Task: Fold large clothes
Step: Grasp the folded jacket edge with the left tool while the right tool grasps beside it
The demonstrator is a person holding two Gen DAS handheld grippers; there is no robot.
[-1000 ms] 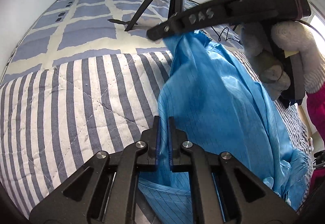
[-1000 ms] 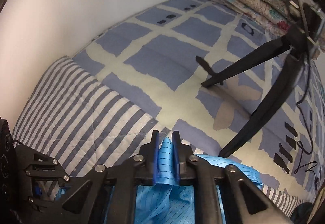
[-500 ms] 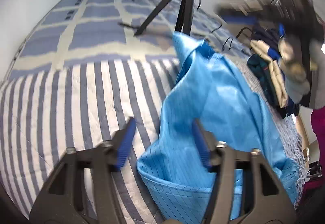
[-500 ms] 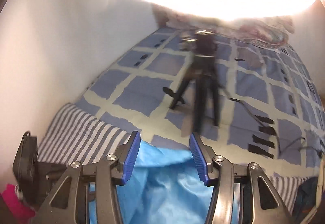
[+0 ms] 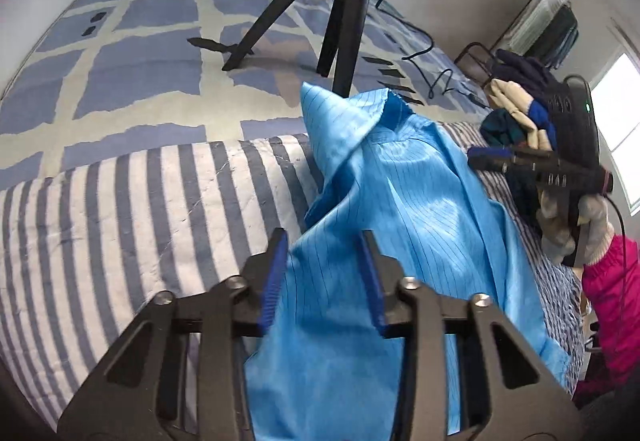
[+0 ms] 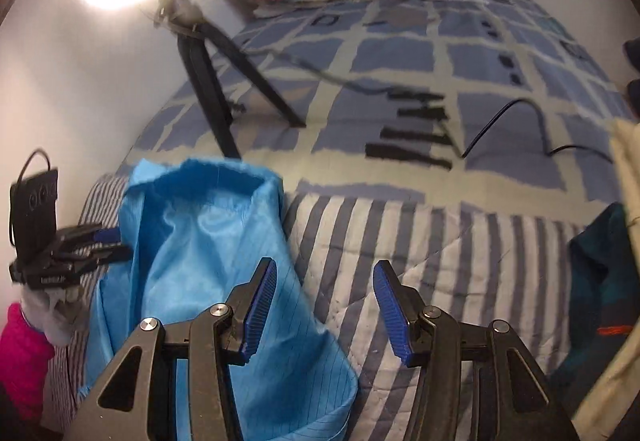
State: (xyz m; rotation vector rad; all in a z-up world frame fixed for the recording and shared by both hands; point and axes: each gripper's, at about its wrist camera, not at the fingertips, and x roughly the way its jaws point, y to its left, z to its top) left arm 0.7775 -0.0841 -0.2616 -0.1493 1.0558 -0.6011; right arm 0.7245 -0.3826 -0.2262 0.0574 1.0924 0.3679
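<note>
Striped bedspread (image 6: 460, 241), left hand-held gripper (image 5: 324, 273) closing over blue garment (image 5: 420, 209), right hand-held gripper (image 6: 324, 305) open, empty.

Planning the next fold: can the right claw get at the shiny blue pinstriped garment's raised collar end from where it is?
Probably yes. The right claw is open over striped quilt, with the blue garment just beside it and nothing between. The black tripod stands behind the collar, not in the way.

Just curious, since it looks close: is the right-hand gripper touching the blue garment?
Apart. In the right wrist view the right gripper stands open over the striped quilt, with the blue garment off to its left and nothing between the pads.
</note>
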